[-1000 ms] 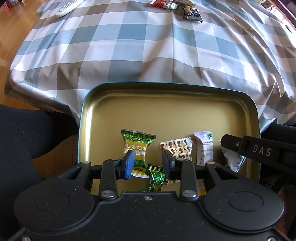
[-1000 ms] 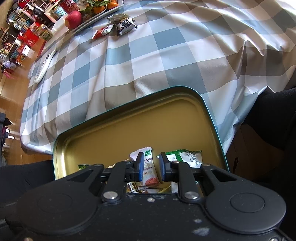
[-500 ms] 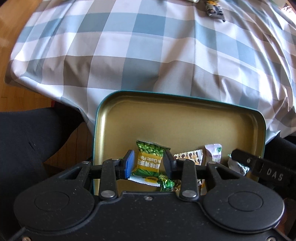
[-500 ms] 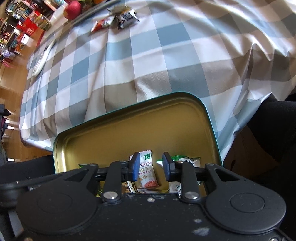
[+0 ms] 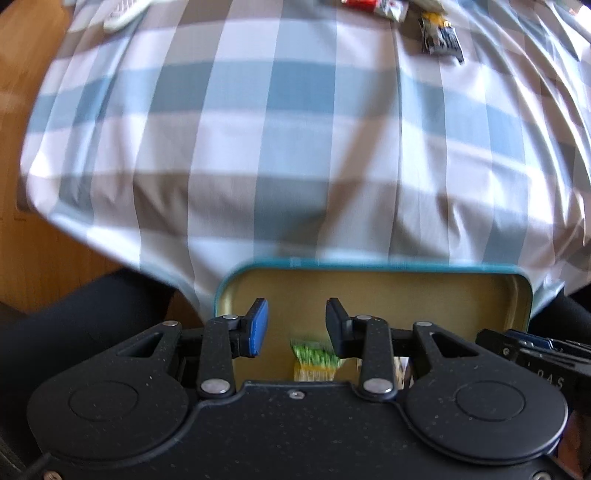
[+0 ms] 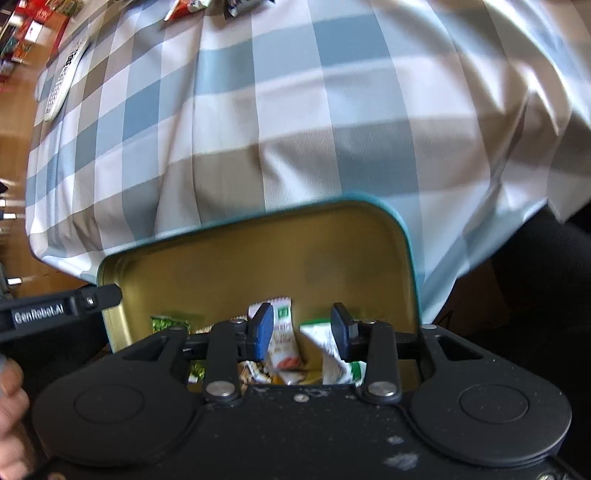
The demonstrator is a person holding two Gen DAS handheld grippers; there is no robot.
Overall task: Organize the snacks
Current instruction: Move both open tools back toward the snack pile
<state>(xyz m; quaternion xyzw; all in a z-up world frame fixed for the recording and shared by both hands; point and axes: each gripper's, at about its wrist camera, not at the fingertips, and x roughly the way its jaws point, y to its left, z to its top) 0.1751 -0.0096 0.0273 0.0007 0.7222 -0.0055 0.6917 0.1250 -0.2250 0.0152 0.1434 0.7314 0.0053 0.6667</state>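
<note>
A teal tin (image 5: pixel 369 264) with a gold inside sits low, in front of the hanging checked tablecloth. My left gripper (image 5: pixel 297 325) is open over its near part with nothing between the fingers; a green packet (image 5: pixel 316 356) lies below. My right gripper (image 6: pixel 302 328) hangs over the tin (image 6: pixel 258 225) with its jaws opening. Nothing is gripped. A white-and-orange packet (image 6: pixel 282 336) lies in the tin beneath them, beside a white-and-green packet (image 6: pixel 332 354) and a green packet (image 6: pixel 168 325).
Far back on the checked tablecloth (image 5: pixel 295 129) lie a dark snack packet (image 5: pixel 441 37), a red packet (image 5: pixel 362 3) and a white remote (image 6: pixel 66 81). Dark-clothed legs (image 5: pixel 92 314) flank the tin. A hand (image 6: pixel 11 387) shows at the left edge. Wooden floor lies to the left.
The right jaws have spread from nearly shut to apart. In both views the tin has slid lower and more tablecloth shows. The left jaws look the same.
</note>
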